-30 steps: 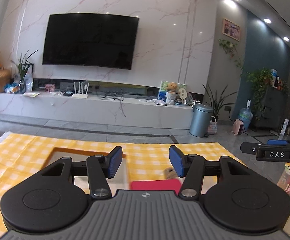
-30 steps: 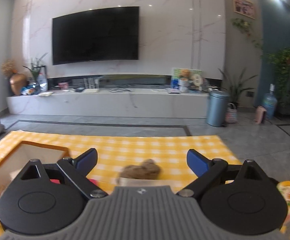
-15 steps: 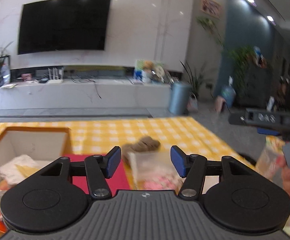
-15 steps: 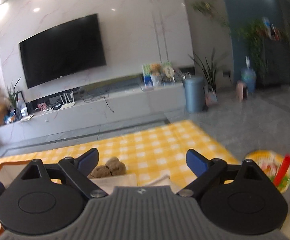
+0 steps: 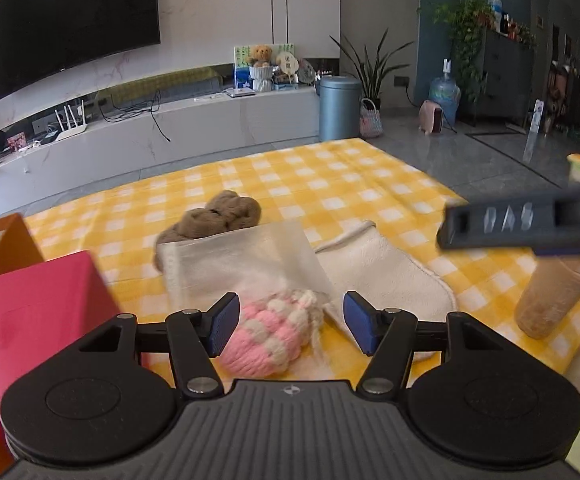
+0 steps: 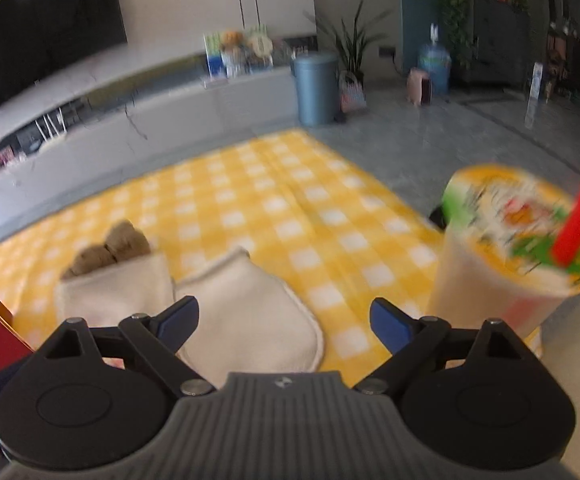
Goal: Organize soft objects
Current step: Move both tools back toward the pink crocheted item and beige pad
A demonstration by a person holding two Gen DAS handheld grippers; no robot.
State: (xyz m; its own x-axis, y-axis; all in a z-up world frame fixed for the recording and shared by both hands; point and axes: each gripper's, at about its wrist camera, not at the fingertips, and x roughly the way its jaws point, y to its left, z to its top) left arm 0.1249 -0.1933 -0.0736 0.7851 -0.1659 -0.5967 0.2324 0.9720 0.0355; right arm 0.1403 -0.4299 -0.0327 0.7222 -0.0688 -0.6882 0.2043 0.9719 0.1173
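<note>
Yellow checked cloth [image 5: 330,184] (marble TV wall [image 5: 217,12] behind) covers the table.

cup [image 6: 506,264]: print blurred | red box [image 5: 29,320]: cropped at left edge | brown yarn [image 5: 217,216]: partly behind clear bag [image 5: 241,264]

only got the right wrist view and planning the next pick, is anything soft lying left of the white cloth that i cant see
Observer: Yes, a pink and white knit ball lies inside the clear bag, at its near end.
Operator: are the left tongs on it
Observer: The left tongs are open and have just been opening. The ball sits between them, and I see no squeeze on it.
</note>
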